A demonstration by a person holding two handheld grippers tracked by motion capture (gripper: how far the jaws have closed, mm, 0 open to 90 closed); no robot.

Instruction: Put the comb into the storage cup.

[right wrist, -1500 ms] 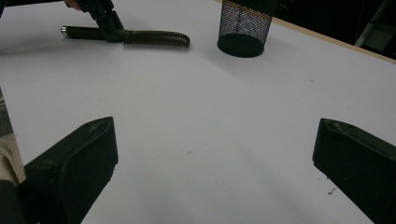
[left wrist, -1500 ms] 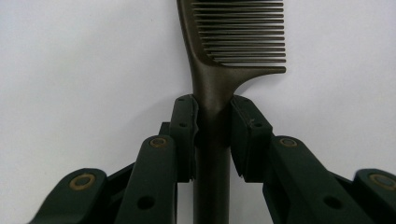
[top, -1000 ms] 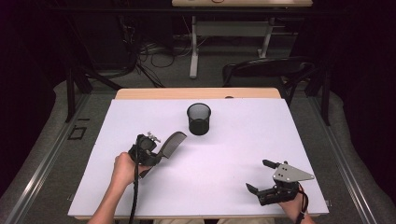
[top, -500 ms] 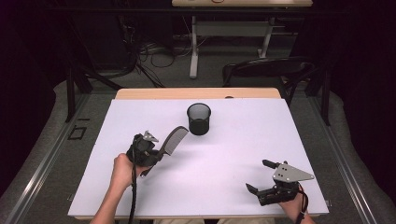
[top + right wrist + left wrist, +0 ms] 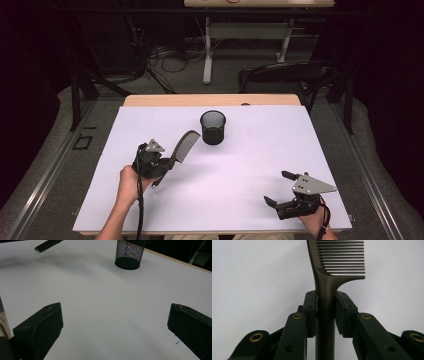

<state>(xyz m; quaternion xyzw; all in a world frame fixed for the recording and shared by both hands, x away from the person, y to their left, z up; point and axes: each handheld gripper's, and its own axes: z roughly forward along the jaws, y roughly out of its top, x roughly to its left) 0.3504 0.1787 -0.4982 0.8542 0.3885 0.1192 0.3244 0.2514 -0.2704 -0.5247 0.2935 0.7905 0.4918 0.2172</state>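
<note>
- The comb is dark brown-grey plastic, and the left gripper has it clamped by the handle, jaws squeezed tight on both sides of it in the left gripper view.
- In the high view the comb is held up off the tabletop, toothed end angled toward the far edge, tip just beside the mesh cup. Can't tell if it actually touches the cup, looks slightly apart.
- No brand, label or lettering readable on the comb, and nothing on the grippers or the cup either.
- Teeth are fine and evenly spaced, running off one side of the spine; the handle carries on down between the jaws and out the bottom of the left gripper view.
- The left hand holds that gripper over the left half of the tabletop, about midway between near and far edge.
- The mesh cup is black wire mesh, standing upright near the middle of the far edge. It also shows in the right gripper view.
- The right gripper sits near the near right corner, jaws spread wide with nothing between them, just white surface in the gap.
- The tabletop is plain white with a bare wooden strip along the far edge.
</note>
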